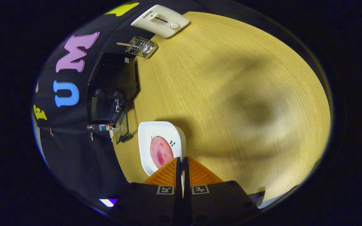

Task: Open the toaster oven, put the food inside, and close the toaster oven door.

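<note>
My tool [182, 160] is pinched on the white plate [145, 147] rim w/ ham slice [161, 151]; toaster oven [110, 94] at 10 o'clock, door open to receive it.

**Readable marks on the table and gripper**

The white toaster [160, 20] at the far end of the table carries the brand word "SUPOR" beside its slider. Each finger base of the gripper [182, 161] bears a square black-and-white coded marker, no letters
</note>
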Available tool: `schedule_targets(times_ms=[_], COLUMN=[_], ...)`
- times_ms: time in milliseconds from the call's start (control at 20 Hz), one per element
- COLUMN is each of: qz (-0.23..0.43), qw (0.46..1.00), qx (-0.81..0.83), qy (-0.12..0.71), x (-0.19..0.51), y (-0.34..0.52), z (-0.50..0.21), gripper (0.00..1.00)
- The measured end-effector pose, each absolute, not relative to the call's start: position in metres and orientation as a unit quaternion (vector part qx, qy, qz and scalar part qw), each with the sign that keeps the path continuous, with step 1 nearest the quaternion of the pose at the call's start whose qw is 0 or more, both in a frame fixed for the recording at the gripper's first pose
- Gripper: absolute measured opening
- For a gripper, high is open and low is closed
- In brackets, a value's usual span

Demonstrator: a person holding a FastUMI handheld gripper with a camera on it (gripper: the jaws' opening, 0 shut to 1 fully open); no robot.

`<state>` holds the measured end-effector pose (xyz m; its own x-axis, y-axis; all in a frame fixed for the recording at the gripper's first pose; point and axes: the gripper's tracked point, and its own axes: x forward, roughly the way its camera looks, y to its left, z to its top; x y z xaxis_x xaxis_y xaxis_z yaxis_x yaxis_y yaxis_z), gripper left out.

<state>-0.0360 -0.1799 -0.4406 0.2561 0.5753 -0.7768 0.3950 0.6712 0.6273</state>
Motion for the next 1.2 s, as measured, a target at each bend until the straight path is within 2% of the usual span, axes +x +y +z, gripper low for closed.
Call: schedule_targets(times_ms=[300, 800, 1000, 1200], qz=[0.061, 0.031, 0.006, -0.059], qw=[0.688, 0.673, 0.649, 0.657], qx=[0.444, 0.513, 0.558, 0.586], qy=[0.571, 0.533, 0.518, 0.471], x=[-0.059, -0.047, -0.024, 0.024], y=[-0.102, 0.042, 0.105, 0.138], z=[-0.393, -0.357, -0.357, -0.374], gripper=[0.05, 0.05, 0.05, 0.05])
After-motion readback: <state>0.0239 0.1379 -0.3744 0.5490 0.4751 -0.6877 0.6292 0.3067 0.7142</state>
